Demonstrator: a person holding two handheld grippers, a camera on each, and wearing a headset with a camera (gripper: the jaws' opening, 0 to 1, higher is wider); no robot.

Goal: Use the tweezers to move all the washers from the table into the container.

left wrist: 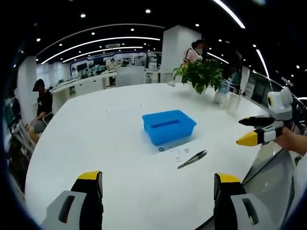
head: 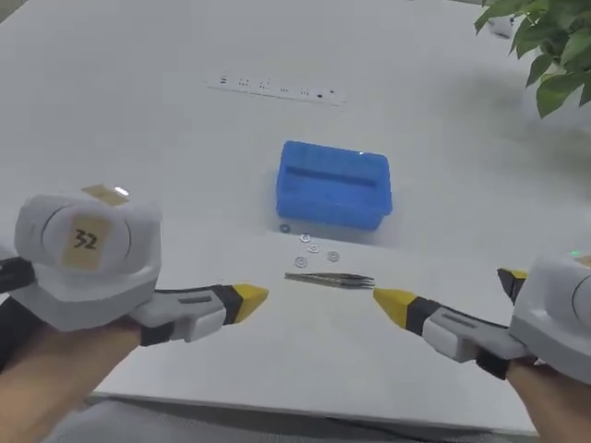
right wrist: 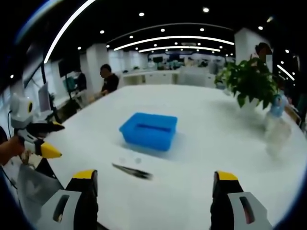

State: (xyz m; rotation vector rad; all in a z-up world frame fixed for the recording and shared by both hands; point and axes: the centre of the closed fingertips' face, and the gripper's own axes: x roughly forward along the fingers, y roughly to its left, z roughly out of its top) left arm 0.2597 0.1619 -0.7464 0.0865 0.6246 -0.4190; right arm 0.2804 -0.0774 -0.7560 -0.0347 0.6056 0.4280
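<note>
A blue rectangular container (head: 332, 185) stands at mid-table. Several small washers (head: 313, 247) lie scattered just in front of it, beside metal tweezers (head: 330, 279) lying flat on the table. My left gripper (left wrist: 158, 178) is open and holds nothing; in the head view its yellow-tipped finger (head: 247, 297) hovers left of the tweezers. My right gripper (right wrist: 152, 175) is open too, with nothing between its jaws, and its near fingertip (head: 392, 303) sits just right of the tweezers (right wrist: 132, 171). The container (left wrist: 169, 125) and tweezers (left wrist: 192, 159) lie ahead of both grippers.
A white power strip (head: 277, 89) lies beyond the container. A potted plant (head: 545, 46) stands at the far right, with bottles (right wrist: 276, 129) near it. The table's front edge (head: 305, 413) runs just below the grippers. People sit at desks in the background.
</note>
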